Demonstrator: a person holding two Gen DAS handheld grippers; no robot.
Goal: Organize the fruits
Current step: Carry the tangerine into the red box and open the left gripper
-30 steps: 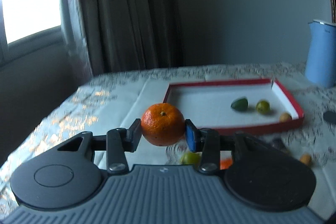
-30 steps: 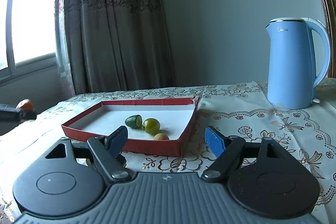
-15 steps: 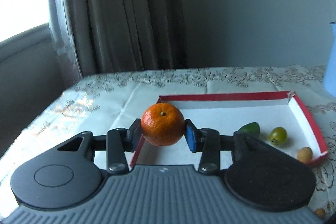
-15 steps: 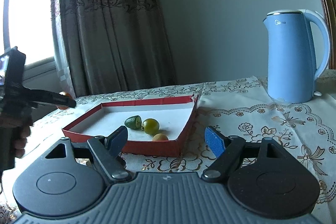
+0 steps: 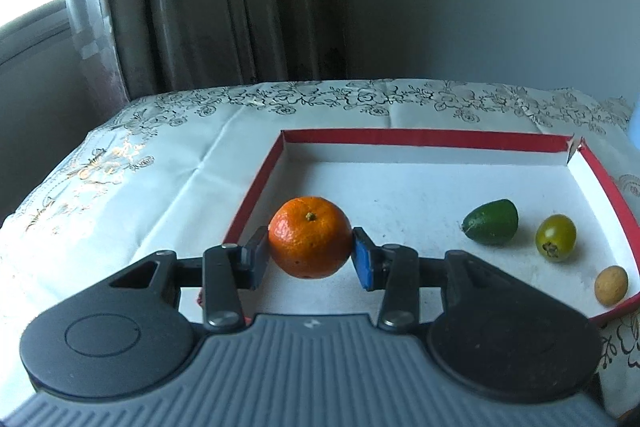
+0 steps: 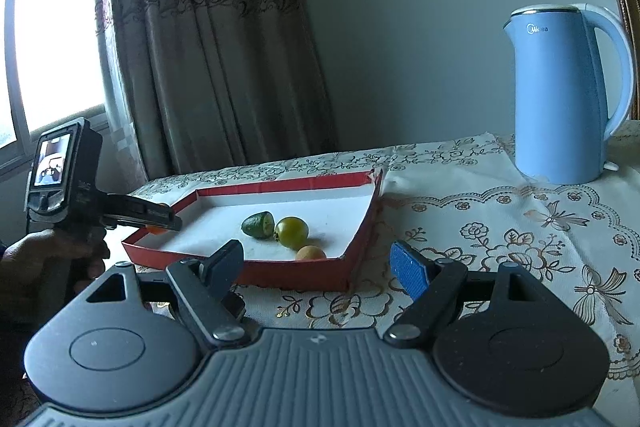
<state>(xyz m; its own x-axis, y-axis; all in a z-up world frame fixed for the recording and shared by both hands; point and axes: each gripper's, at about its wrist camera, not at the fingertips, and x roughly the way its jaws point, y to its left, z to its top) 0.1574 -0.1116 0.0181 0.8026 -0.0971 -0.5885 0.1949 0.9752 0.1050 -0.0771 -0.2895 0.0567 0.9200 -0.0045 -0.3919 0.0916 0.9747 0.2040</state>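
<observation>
The orange (image 5: 310, 243) sits clamped between the pads of the left gripper (image 5: 309, 257), stem up, held above the near left corner of the red tray (image 5: 424, 138) and clear of its white floor. Further right in the tray lie a green fruit (image 5: 491, 221), a yellow-green fruit (image 5: 556, 237) just beside it, and a small tan fruit (image 5: 611, 285) near the right wall. From the right wrist view, the left gripper (image 6: 160, 218) reaches over the tray's left edge, a hand (image 6: 48, 259) on its grip. The right gripper (image 6: 318, 263) hovers over the table (image 6: 500, 227) in front of the tray, jaws wide and empty. A blue kettle (image 6: 560, 107) stands well apart, at the back right.
</observation>
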